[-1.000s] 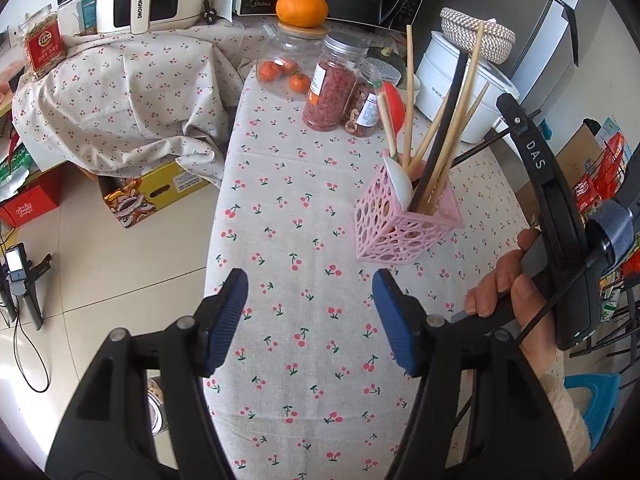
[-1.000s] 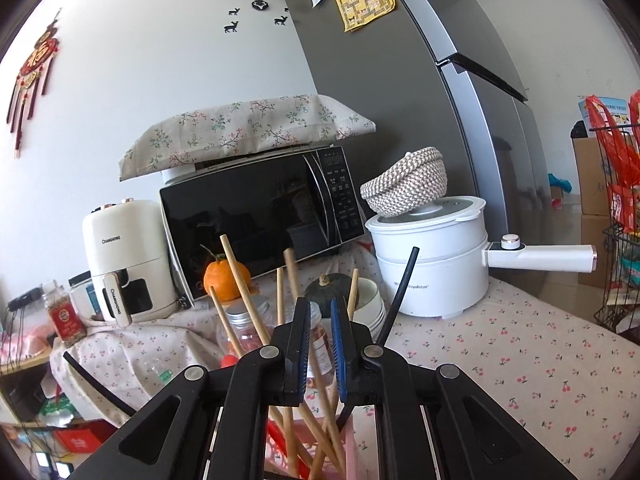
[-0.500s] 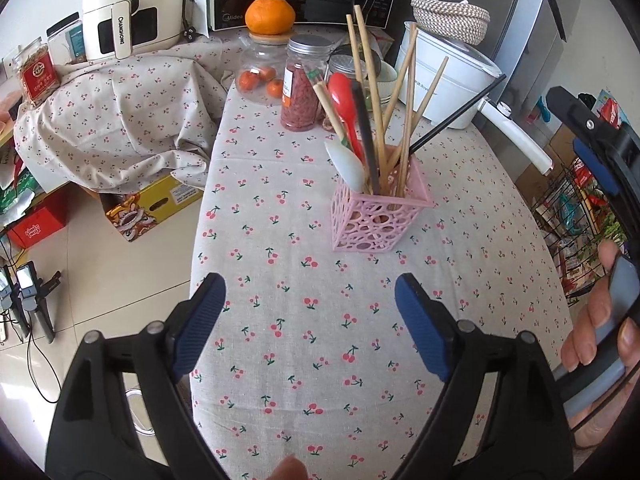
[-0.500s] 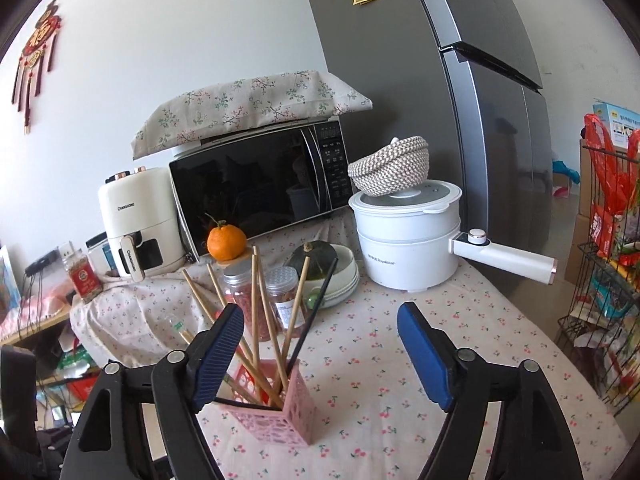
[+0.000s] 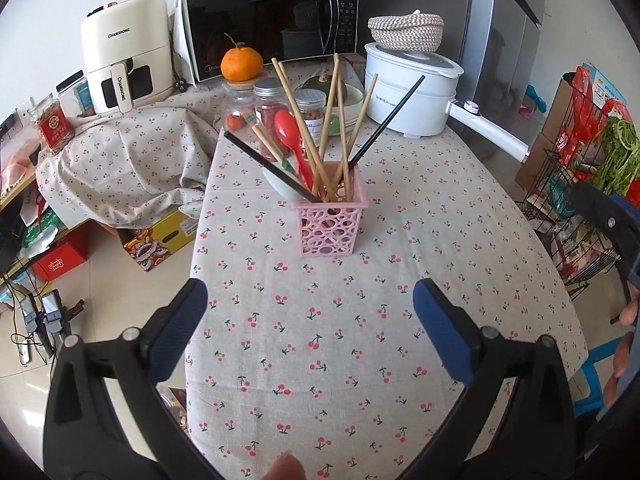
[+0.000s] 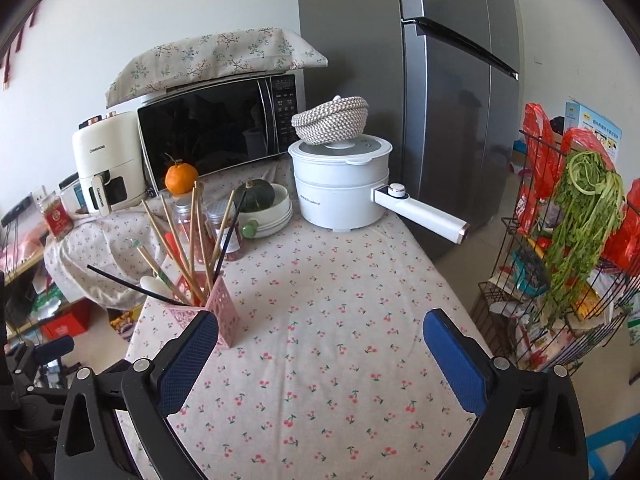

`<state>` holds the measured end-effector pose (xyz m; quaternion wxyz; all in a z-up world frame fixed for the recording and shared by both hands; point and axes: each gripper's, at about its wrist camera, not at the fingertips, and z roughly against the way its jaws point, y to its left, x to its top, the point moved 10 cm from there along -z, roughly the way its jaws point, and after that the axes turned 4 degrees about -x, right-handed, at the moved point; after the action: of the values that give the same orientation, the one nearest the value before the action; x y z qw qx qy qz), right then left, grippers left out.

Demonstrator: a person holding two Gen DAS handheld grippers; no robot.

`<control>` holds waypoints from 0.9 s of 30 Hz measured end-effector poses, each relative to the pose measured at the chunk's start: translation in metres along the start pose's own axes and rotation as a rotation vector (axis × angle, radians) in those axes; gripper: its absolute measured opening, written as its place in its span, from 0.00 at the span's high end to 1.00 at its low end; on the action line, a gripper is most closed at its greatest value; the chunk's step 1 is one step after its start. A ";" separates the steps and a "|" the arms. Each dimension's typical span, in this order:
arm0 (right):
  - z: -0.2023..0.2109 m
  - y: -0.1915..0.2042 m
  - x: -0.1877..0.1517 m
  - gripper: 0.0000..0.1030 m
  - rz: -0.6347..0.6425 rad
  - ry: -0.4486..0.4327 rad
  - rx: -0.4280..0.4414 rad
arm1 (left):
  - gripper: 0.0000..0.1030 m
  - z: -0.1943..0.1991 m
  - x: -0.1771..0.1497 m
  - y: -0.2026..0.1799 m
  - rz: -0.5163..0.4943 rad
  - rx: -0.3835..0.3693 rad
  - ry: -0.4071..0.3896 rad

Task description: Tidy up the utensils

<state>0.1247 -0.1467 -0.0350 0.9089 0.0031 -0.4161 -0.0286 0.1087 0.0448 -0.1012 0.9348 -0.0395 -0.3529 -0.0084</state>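
A pink lattice holder stands on the cherry-print tablecloth. In it are several wooden chopsticks, two black chopsticks, a red spoon and a white spoon. My left gripper hangs over the cloth in front of the holder, its jaws opening wide with nothing between them. My right gripper is right of the holder, above the cloth. Its jaws are also opening, and nothing is between them.
Behind the holder stand jars, an orange, a white electric pot with a long handle, a microwave and an air fryer. A wire rack with greens stands right of the table. Boxes lie on the floor to the left.
Both grippers drew back from the holder and rose. The right gripper, shut above the utensils a second ago, has opened wide. The left has widened too.
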 end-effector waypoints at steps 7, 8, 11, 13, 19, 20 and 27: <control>0.020 -0.023 -0.016 0.00 0.000 0.042 0.024 | 0.01 0.028 0.006 -0.021 -0.009 -0.002 -0.068; 0.021 -0.026 -0.016 0.00 0.001 0.036 0.020 | 0.01 0.031 0.007 -0.022 -0.001 0.002 -0.081; 0.023 -0.032 -0.012 0.00 -0.002 0.022 0.005 | 0.01 0.036 0.009 -0.026 0.008 0.011 -0.106; 0.022 -0.033 -0.011 0.00 0.003 0.015 -0.007 | 0.01 0.036 0.008 -0.030 -0.001 0.014 -0.115; 0.021 -0.034 -0.010 0.00 0.013 0.010 -0.021 | 0.01 0.032 0.003 -0.039 -0.030 0.029 -0.115; 0.021 -0.033 -0.010 0.00 0.016 0.011 -0.018 | 0.01 0.031 0.003 -0.039 -0.031 0.029 -0.114; 0.019 -0.025 -0.010 0.00 0.040 0.007 -0.012 | 0.01 0.029 0.002 -0.040 -0.026 0.032 -0.114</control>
<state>0.1022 -0.1706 -0.0304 0.9108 -0.0104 -0.4126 -0.0126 0.0891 0.0073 -0.0753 0.9134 -0.0202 -0.4063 -0.0126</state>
